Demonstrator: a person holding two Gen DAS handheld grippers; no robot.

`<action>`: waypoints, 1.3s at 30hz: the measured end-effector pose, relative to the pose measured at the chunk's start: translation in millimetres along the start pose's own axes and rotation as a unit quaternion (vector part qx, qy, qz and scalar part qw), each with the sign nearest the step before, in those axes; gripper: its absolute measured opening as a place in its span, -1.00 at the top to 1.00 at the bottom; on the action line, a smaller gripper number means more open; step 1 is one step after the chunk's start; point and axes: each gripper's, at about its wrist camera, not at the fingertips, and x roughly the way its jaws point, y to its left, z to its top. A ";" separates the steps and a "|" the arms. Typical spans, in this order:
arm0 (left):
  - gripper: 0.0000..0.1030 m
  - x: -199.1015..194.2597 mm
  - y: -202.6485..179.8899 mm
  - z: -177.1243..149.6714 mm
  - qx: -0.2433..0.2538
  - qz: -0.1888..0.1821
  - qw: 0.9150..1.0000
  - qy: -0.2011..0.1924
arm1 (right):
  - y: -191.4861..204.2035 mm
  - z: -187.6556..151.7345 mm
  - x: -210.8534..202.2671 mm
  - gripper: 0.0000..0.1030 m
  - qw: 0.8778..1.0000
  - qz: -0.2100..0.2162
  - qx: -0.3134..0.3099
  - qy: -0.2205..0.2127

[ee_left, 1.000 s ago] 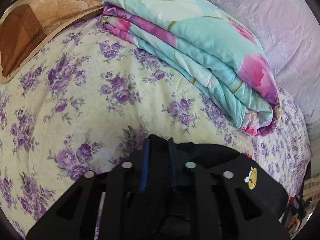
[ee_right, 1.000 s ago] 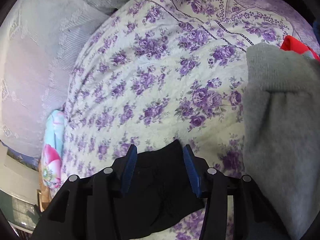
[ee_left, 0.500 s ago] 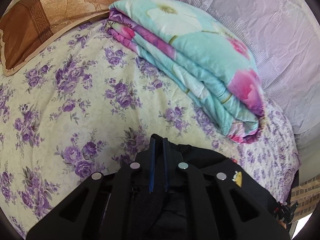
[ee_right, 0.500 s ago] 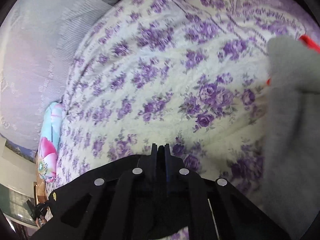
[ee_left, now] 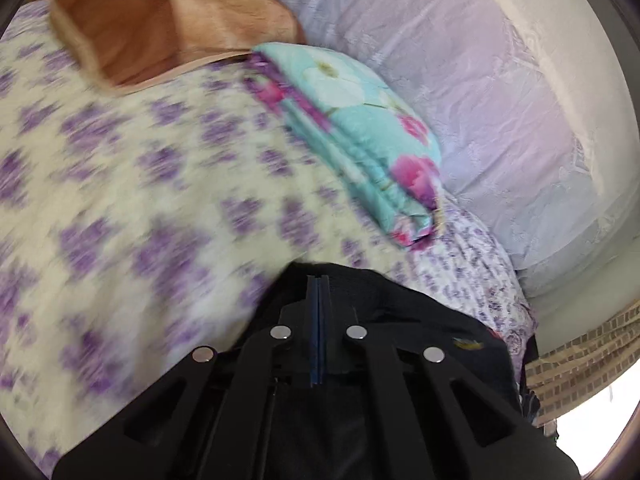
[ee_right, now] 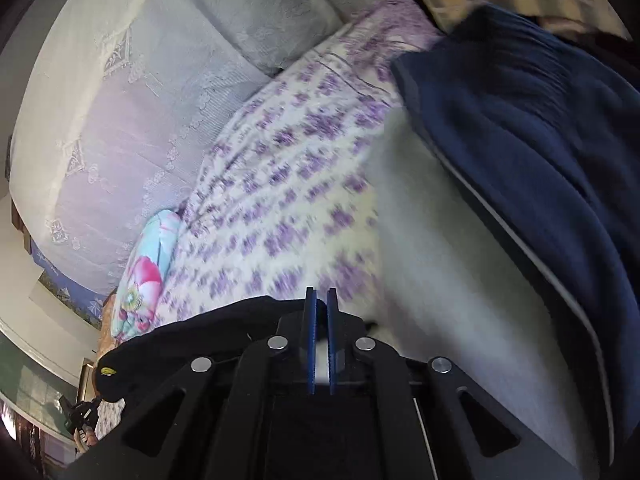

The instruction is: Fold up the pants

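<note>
The black pants [ee_left: 400, 312] with a small yellow badge hang from my left gripper [ee_left: 318, 280], whose blue pads are pressed together on the top edge of the cloth, above the purple-flowered bedspread [ee_left: 120, 200]. In the right wrist view the same black pants [ee_right: 224, 320] stretch off to the left, and my right gripper [ee_right: 320, 294] is closed on their edge with only a thin gap between the pads. Both views are blurred by motion.
A folded turquoise floral quilt [ee_left: 360, 136] and a brown pillow [ee_left: 160, 28] lie at the back of the bed by the pale lace wall cover [ee_left: 480, 80]. A grey garment [ee_right: 440, 260] and a dark navy garment [ee_right: 540, 120] lie to the right.
The right gripper has shut on the pants edge, the left has tightened its grip. Both have lifted and swung, so the bed looks farther away and the navy garment has come into view.
</note>
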 end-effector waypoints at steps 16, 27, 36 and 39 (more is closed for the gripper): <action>0.49 -20.7 10.0 -89.9 -0.049 -0.028 0.998 0.038 | -5.2 -94.9 1.3 0.91 0.987 0.104 0.110 0.055; 0.02 16.0 -33.7 -104.0 -0.120 0.039 0.991 0.055 | 15.7 -113.0 17.2 0.19 0.987 0.104 0.107 0.066; 0.02 39.0 -15.0 -93.0 -0.192 0.056 0.979 0.035 | 22.3 -107.5 20.1 0.14 0.984 0.126 0.098 0.079; 0.02 33.5 -22.2 -85.4 -0.181 0.043 0.982 0.015 | 20.3 -108.3 18.3 0.12 0.984 0.123 0.102 0.081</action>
